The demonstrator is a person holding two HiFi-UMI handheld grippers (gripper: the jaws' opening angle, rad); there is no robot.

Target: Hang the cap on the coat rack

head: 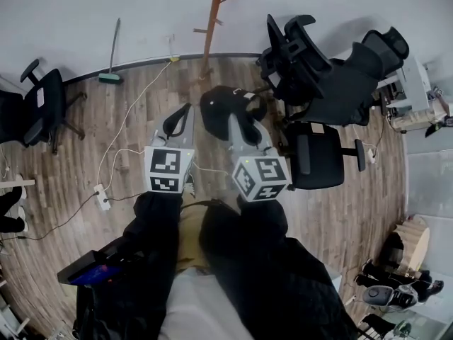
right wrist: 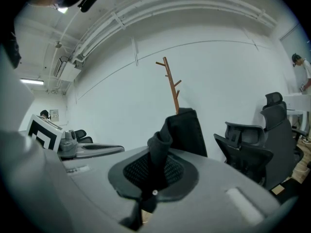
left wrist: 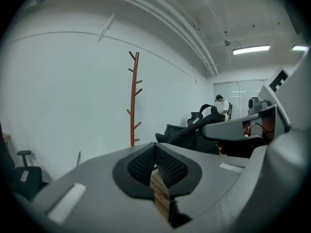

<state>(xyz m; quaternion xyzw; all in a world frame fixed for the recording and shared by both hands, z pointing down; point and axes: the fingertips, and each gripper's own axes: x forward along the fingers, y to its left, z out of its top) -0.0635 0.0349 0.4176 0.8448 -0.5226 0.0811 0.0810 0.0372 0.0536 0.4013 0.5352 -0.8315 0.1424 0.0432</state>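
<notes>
Far left, a black chair [head: 39, 112] stands near the wall, and a broom [head: 112, 55] leans on that wall a little to its right. On the wood floor [head: 92, 147] nearer the person a white power strip [head: 102, 197] lies with its cord [head: 131, 112] trailing off toward the far wall. Next comes the left gripper [head: 185, 110], held out nearly level in a black-sleeved arm; its jaws are together with nothing between them, only floor showing through the slit below the pads. Just right of it hangs the black cap [head: 221, 108], off the floor, in front of both tools and well short of the rack. The right gripper [right wrist: 153, 171] has it: the jaws are closed on a fold of the cap's fabric, which bunches up between the pads while the rest of the cap stands up beyond the tips. Straight ahead and farther off, the brown rack [head: 211, 27] stands upright near the far wall, its pegs bare. To the right a cluster of black chairs [head: 318, 76] crowds the far side, with one more chair [head: 318, 154] nearer, just beside the right arm.
</notes>
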